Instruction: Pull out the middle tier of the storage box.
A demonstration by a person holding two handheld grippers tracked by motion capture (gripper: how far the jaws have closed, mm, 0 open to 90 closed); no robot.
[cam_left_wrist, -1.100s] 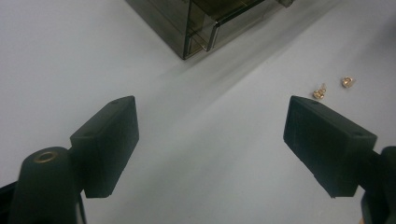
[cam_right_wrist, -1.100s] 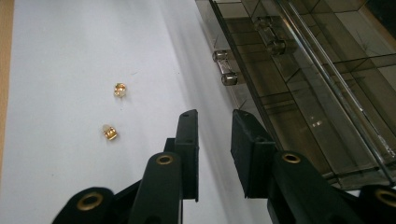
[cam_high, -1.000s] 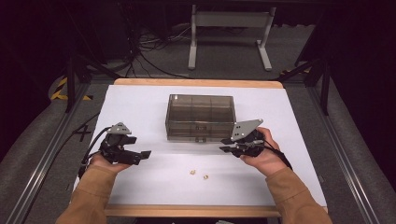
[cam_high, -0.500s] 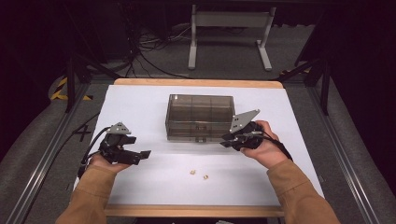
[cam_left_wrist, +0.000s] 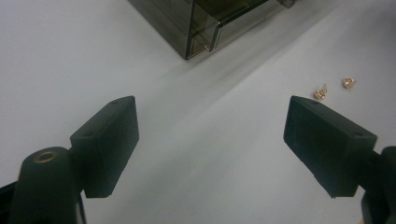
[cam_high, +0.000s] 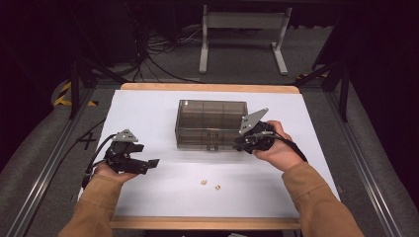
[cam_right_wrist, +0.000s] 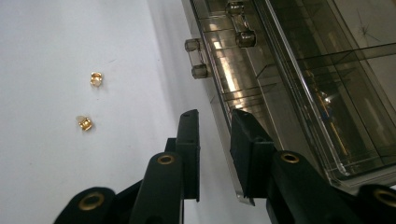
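Right gripper (cam_right_wrist: 215, 116): jaws narrowly parted astride the front wall of the smoked box (cam_right_wrist: 289, 70) at table centre, no pinch evident. Left gripper (cam_left_wrist: 211, 100): spread, empty. Probable step: opening the box. Next: pinch, then lift.

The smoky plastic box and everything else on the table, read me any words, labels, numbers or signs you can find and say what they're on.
None: no readable text on the smoky plastic box, the two small gold pieces, the white table or either gripper.
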